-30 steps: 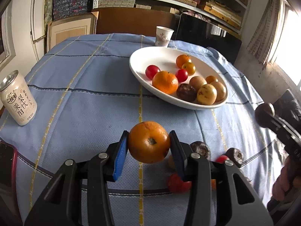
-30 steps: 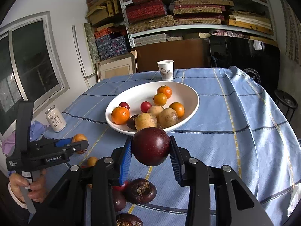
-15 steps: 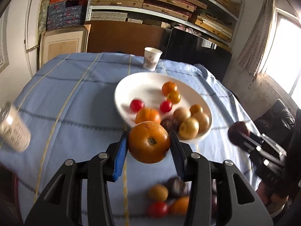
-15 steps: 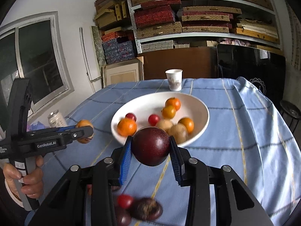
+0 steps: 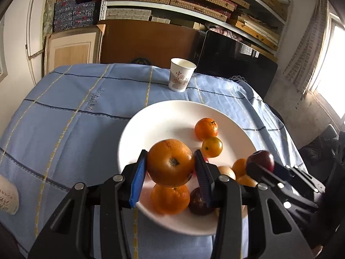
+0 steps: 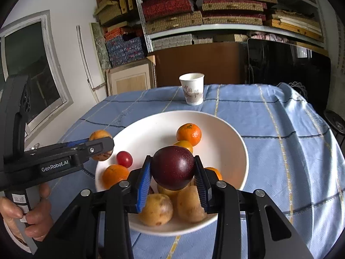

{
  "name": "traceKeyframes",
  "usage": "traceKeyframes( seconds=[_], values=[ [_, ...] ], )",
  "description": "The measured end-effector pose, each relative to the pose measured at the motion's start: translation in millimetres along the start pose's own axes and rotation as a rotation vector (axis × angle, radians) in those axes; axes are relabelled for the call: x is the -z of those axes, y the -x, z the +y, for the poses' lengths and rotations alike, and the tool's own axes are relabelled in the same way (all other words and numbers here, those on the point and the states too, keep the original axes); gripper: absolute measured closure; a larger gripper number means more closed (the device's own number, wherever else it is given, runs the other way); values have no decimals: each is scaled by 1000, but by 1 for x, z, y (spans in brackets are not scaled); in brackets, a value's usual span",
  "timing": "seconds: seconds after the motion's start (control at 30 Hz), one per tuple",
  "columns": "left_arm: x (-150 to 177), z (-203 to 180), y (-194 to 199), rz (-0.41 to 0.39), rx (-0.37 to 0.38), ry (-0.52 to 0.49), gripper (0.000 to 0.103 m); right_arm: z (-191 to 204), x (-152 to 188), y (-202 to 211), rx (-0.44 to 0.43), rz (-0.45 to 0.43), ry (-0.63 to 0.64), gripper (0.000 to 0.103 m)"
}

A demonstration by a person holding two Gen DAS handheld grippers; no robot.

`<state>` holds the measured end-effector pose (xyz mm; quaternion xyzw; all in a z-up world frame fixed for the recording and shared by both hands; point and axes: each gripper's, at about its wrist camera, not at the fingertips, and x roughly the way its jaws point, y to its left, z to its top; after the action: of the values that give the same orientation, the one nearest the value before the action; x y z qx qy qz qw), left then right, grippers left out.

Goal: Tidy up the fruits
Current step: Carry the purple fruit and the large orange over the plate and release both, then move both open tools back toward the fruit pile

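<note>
A white plate [image 5: 172,116] [image 6: 215,120] on the blue checked cloth holds several fruits: oranges, a red cherry tomato [image 6: 124,159], yellow-brown fruits [image 6: 155,209] and a dark one [image 5: 199,201]. My left gripper [image 5: 171,168] [image 6: 101,145] is shut on an orange [image 5: 170,161] and hangs over the plate's left part. Over the near side of the plate my right gripper [image 6: 172,171] [image 5: 258,166] is shut on a dark red plum [image 6: 173,168] [image 5: 261,159]. A hand [image 6: 32,213] holds the left gripper's handle.
A paper cup [image 5: 181,77] [image 6: 192,91] stands on the cloth behind the plate. A can [image 5: 7,198] shows at the left edge of the left wrist view. Shelves stacked with boxes, a wooden panel and a dark screen stand behind the table.
Both grippers have moved forward from the near table edge to above the plate, each still gripping its fruit. The loose fruits near the front edge have dropped out of view.
</note>
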<state>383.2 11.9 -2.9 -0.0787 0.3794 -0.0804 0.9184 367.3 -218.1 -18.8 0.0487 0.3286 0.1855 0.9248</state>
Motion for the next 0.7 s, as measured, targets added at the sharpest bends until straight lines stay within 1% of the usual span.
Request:
traceKeyframes(
  seconds=[0.07, 0.17, 0.23, 0.27, 0.3, 0.33, 0.37, 0.43, 0.47, 0.5, 0.53, 0.57, 0.6, 0.7],
  values=[
    [-2, 0, -6, 14, 17, 7, 60, -2, 0, -5, -23, 9, -15, 64],
    [-1, -1, -9, 29, 18, 14, 59, -1, -2, -7, -22, 12, -8, 63],
    [-1, -1, -1, 11, 17, 15, 52, -1, -2, 0, -28, -2, -17, 62],
    [-1, -1, 6, -9, 10, 14, 45, -1, -4, 4, -32, -14, -19, 60],
    [-2, -2, 14, -34, -2, 11, 36, 0, -6, 11, -30, -31, -19, 55],
    [-3, -4, 23, -58, -11, 8, 34, 2, -7, 17, -24, -45, -14, 53],
    [-2, -5, 31, -78, -16, 4, 33, 3, -8, 21, -20, -59, -10, 53],
    [2, -8, 46, -103, -31, -12, 29, 5, -6, 33, -20, -80, -5, 53],
    [5, -10, 53, -116, -44, -21, 21, 6, -4, 38, -21, -87, -4, 53],
    [12, -10, 63, -139, -74, -32, 12, 7, 0, 44, -20, -91, 0, 51],
    [19, -10, 68, -152, -100, -38, 8, 9, 6, 48, -18, -91, 4, 49],
    [26, -8, 72, -158, -120, -42, 6, 9, 10, 50, -18, -88, 7, 44],
    [37, -6, 76, -166, -151, -48, 5, 10, 18, 53, -15, -73, 13, 42],
    [67, 2, 81, -150, -231, -65, 5, 10, 38, 61, -14, -33, 21, 42]
  ],
)
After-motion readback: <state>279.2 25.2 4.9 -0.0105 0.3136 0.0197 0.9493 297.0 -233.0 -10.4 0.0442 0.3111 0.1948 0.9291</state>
